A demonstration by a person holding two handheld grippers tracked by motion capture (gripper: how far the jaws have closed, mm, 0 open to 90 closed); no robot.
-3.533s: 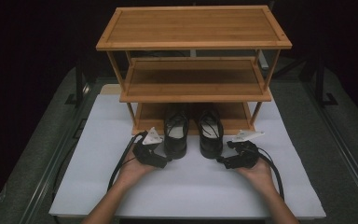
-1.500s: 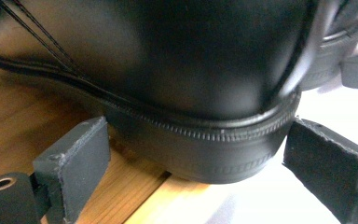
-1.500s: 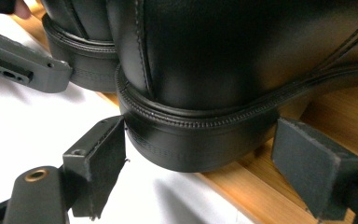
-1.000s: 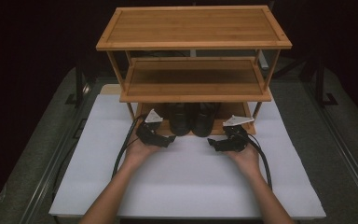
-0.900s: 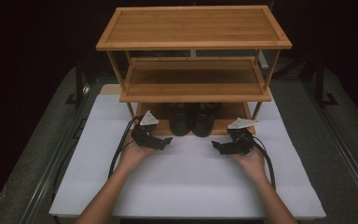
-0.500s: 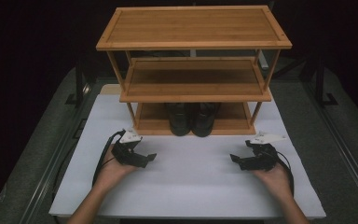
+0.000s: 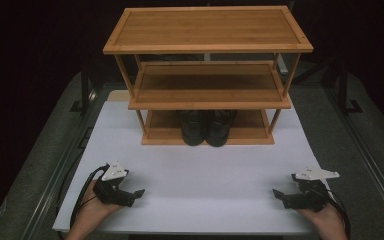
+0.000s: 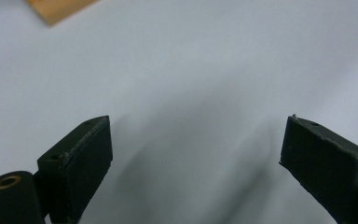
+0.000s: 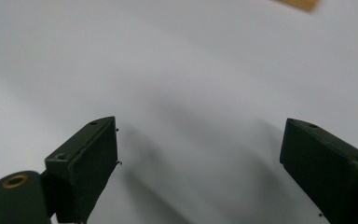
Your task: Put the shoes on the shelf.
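Two black shoes stand side by side on the bottom shelf of a three-tier bamboo rack at the back of the white mat. My left gripper rests low over the mat's near left corner, jaws pointing toward the middle. My right gripper mirrors it at the near right corner. Both are far from the shoes. In the left gripper view the left gripper is open over bare white mat. The right gripper is open as well, with nothing between its pads.
The rack's middle shelf and top shelf carry nothing. A corner of the rack shows at the top of the left gripper view, and another corner in the right gripper view. Grey table and metal rails flank the mat.
Both hands have drawn back from the rack's bottom shelf toward the near edge and spread apart to the mat's corners. The shoes, earlier on the mat, now sit on the shelf.
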